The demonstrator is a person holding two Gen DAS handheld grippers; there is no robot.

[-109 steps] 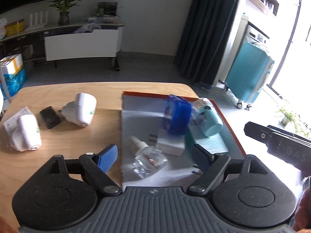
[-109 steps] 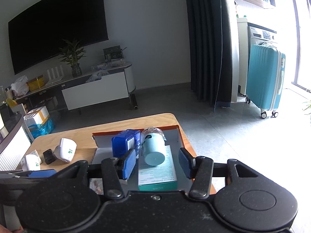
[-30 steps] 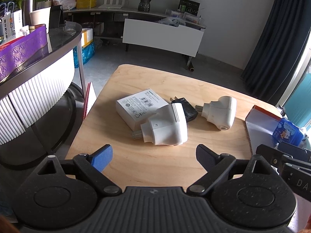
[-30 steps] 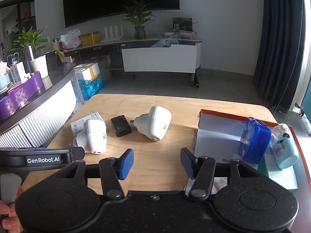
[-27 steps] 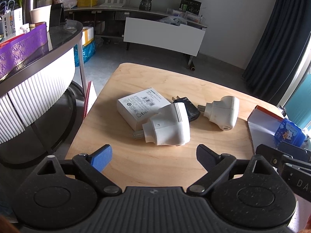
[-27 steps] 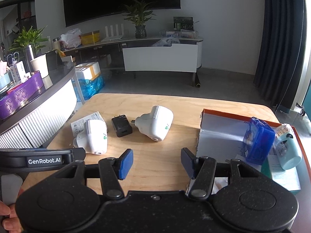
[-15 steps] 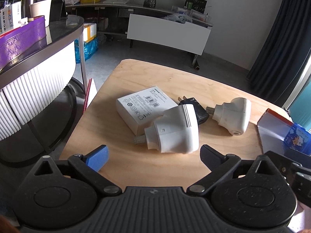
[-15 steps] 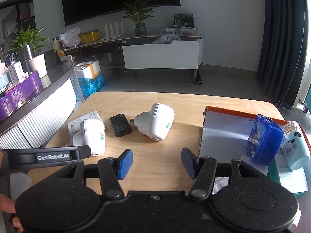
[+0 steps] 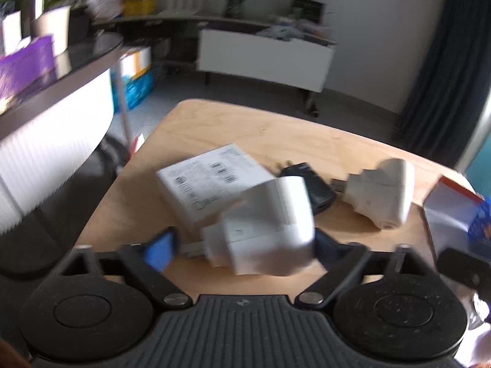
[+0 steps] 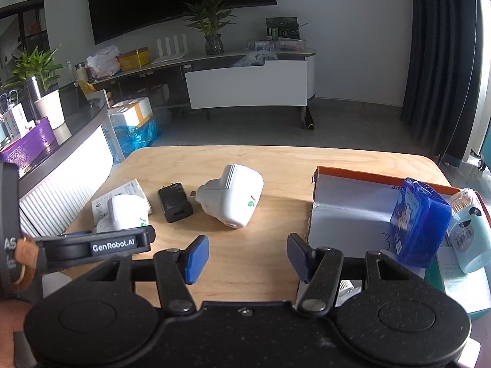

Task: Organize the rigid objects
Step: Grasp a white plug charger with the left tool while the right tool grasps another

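The left wrist view is blurred. A white plug adapter (image 9: 267,230) lies on the wooden table (image 9: 245,128) between the jaws of my left gripper (image 9: 242,247), which are closing; a gap shows at the blue left pad. Behind it lie a white labelled box (image 9: 208,181), a black charger (image 9: 313,187) and a second white adapter (image 9: 380,196). My right gripper (image 10: 245,257) hangs over bare wood with its jaws opening and nothing between them; the second adapter (image 10: 233,199) and black charger (image 10: 175,205) lie ahead of it.
An orange-rimmed grey tray (image 10: 346,208) at the right holds a blue case (image 10: 420,224), a pale blue cylinder (image 10: 469,239) and a teal box. A curved counter (image 10: 61,159) stands left of the table. A low white cabinet stands by the far wall.
My left gripper has moved forward and down onto the near white adapter, and its jaws have narrowed around it. The right gripper has crept slightly forward.
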